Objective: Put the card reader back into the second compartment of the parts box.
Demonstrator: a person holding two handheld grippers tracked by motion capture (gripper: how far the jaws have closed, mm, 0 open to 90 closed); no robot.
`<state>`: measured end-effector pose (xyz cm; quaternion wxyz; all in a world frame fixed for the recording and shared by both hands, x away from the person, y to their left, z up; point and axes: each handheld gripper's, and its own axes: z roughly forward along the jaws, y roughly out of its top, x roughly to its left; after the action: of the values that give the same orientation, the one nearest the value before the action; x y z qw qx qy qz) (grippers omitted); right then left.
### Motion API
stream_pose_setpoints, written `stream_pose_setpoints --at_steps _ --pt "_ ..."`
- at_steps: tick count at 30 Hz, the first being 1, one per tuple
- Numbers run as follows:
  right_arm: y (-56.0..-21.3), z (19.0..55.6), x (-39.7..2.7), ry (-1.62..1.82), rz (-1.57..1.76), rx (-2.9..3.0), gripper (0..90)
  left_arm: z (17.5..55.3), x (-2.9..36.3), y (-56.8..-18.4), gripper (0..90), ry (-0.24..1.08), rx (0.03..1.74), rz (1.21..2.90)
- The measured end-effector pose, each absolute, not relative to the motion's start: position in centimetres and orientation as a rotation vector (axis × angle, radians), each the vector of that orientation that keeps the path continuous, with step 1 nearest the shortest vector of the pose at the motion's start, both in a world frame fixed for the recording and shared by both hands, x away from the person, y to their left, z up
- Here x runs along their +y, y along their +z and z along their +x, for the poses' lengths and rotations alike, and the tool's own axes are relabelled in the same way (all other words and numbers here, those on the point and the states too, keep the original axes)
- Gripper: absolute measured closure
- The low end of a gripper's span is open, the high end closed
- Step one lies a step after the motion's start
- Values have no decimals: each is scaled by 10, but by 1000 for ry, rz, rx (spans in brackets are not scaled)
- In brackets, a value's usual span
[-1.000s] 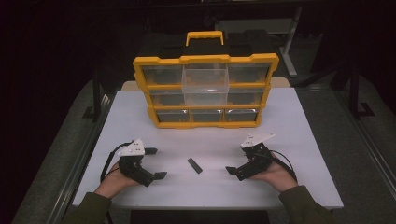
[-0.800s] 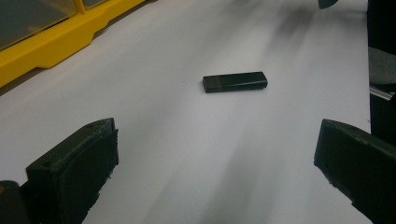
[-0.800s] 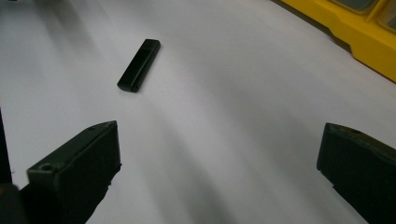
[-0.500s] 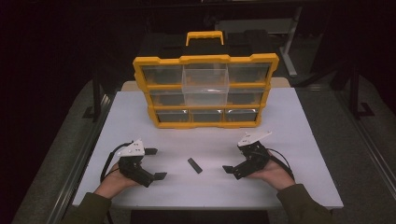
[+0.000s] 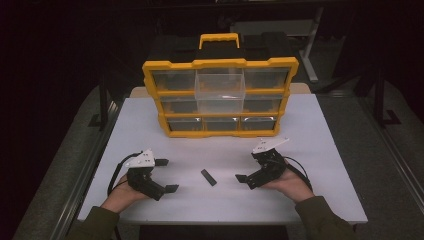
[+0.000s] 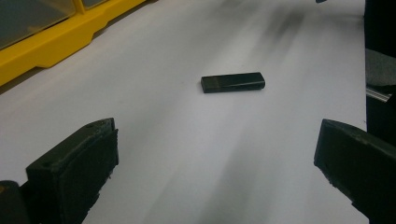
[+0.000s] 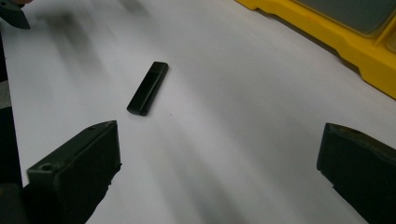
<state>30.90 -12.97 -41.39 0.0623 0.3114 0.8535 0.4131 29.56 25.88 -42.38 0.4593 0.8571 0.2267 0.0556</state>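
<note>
Black and small, a USB stick lay flat on the white table in the high view, between the left gripper at nine o'clock and the right gripper at three o'clock, touching neither. A yellow drawer organizer stood at twelve o'clock. In the left gripper view, the jaws were spread wide, the stick ahead. In the right gripper view, the jaws were spread too, the stick toward eleven o'clock.

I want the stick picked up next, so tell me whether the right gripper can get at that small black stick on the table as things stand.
Probably yes. The right gripper is open beside the black stick, which lies flat on the bare white table with nothing between them.
</note>
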Motion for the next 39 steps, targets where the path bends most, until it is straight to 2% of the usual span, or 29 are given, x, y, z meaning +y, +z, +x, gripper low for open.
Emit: stream_pose_setpoints --at_steps 39 --pt "-396 329 -98 1321 875 2600 0 296 257 -425 0 120 558 2109"
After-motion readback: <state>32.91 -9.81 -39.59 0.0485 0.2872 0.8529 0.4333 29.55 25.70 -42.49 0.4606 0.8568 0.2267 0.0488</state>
